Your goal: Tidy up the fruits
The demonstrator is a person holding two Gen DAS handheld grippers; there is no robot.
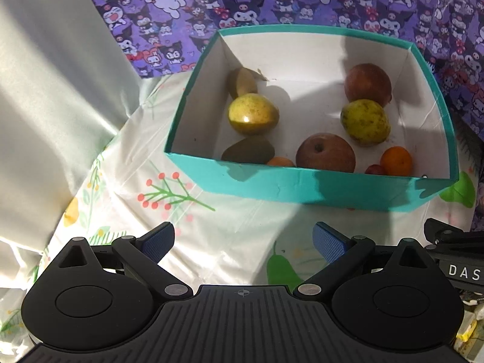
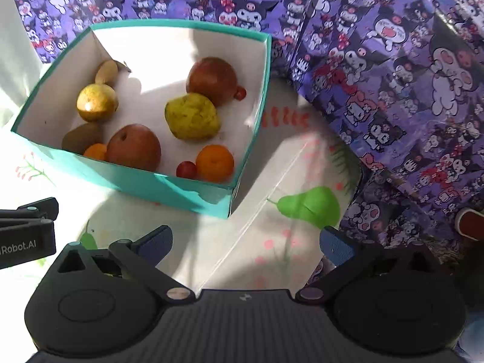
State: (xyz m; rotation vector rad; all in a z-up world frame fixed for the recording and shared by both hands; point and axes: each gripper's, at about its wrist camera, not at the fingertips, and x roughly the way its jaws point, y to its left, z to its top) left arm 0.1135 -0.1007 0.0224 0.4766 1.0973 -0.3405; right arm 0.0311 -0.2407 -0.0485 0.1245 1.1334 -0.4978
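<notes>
A teal box with a white interior sits in the upper left of the frame on a white fruit-print cloth. It holds two reddish apples, two yellow-green pears, a kiwi, a pale fruit in the far left corner, two oranges and two small red fruits. A purple cartoon-print cloth fills the top and right. At lower centre the right tongs stand wide apart, holding nothing. The left tongs enter at the left edge; their state is not discernible.
</notes>
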